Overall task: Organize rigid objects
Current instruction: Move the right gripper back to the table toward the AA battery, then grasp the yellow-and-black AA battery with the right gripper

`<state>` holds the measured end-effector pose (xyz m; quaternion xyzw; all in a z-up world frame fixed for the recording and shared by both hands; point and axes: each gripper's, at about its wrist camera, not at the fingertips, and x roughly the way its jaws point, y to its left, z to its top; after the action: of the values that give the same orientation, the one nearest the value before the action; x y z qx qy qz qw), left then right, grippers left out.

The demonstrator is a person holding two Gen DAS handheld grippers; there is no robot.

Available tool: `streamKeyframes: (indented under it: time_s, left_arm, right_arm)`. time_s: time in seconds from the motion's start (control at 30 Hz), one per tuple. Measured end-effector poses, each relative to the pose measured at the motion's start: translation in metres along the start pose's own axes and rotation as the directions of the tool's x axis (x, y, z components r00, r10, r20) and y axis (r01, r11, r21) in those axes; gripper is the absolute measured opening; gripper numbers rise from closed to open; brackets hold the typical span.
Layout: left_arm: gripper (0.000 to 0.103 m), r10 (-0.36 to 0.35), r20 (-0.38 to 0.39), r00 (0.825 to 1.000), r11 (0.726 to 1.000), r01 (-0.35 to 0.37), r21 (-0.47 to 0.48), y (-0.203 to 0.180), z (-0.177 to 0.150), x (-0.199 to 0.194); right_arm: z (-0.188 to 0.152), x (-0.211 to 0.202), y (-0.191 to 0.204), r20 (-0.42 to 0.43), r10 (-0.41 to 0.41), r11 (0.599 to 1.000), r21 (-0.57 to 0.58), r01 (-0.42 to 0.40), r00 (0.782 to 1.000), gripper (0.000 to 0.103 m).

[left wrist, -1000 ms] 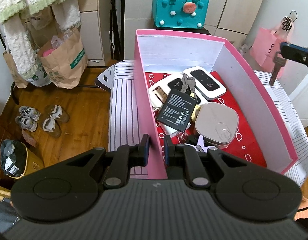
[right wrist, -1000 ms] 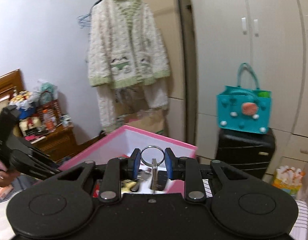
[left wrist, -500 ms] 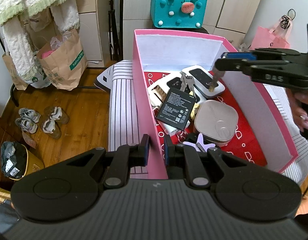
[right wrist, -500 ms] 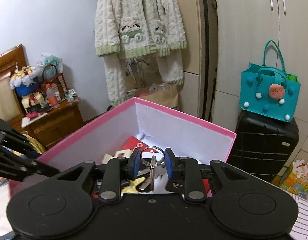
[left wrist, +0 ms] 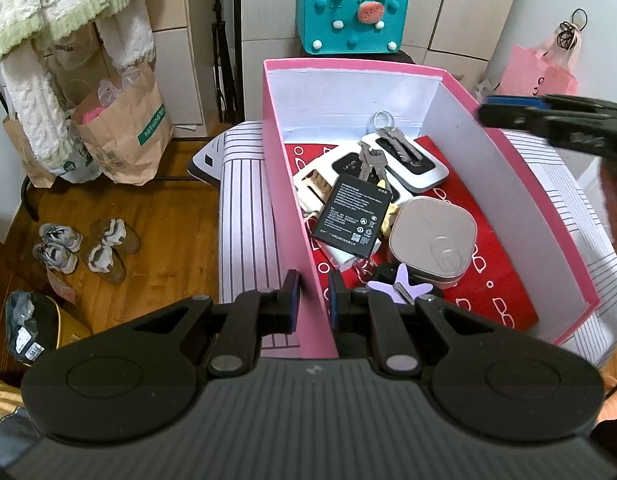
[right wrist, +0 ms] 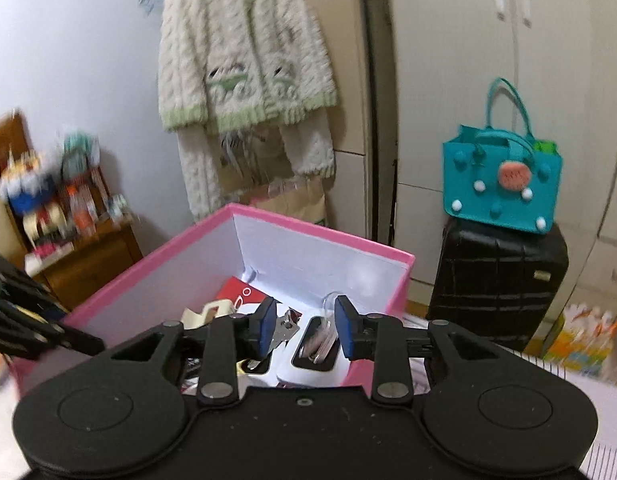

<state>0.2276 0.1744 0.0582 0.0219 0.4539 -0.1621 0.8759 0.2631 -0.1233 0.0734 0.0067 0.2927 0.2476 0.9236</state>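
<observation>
**Keys lying in pink box, right jaws parted**

Shoes on wood floor at far left, paper bag behind them. Left gripper nearly closed, pinching the left wall of the pink box, one pad outside, one inside. Box sits on a striped surface.

Inside box, left to right: cream piece against the left wall, black battery tilted on top of the pile, first key bunch just above the battery, second key ring lying on the white-and-black device near the back wall, rounded beige case toward the front, purple clip at its front edge. Red patterned liner under all.

Right gripper above the box's right wall, blurred in left view; jaws have just been opening, stand partly apart, nothing pressed between pads. Key ring seen below the gap, resting on the device, not held. Teal bag on black suitcase at far right.
</observation>
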Motion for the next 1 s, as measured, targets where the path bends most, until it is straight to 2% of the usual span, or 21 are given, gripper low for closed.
streamKeyframes:
  time_s: [0.1, 0.2, 0.43, 0.7, 1.0]
  left_arm:
    - [0.013, -0.003, 0.0, 1.0, 1.0, 0.003, -0.012, 0.001, 0.0, -0.001]
    - [0.013, -0.003, 0.0, 1.0, 1.0, 0.003, -0.017, 0.002, 0.0, -0.001]
    - [0.013, -0.004, -0.001, 1.0, 1.0, 0.004, -0.026, 0.004, 0.0, -0.001]
    - [0.013, 0.0, -0.002, 1.0, 1.0, 0.0, -0.031, 0.005, 0.0, -0.001]
    - [0.013, 0.003, -0.003, 1.0, 0.999, -0.004, -0.037, 0.006, 0.001, -0.002]
  right_arm:
    - [-0.009, -0.021, -0.017, 0.011, -0.013, 0.997, 0.077, 0.012, 1.0, 0.044]
    - [-0.023, -0.037, -0.033, 0.011, -0.07, 0.991, 0.112, 0.068, 0.997, 0.045]
    - [-0.071, -0.043, -0.076, -0.084, -0.155, 0.959, 0.228, 0.17, 0.984, 0.048]
    - [-0.117, -0.032, -0.091, -0.159, -0.209, 0.954, 0.184, 0.237, 0.965, 0.057]
    - [-0.125, -0.011, -0.086, -0.152, -0.246, 0.956, 0.125, 0.265, 0.957, 0.064]
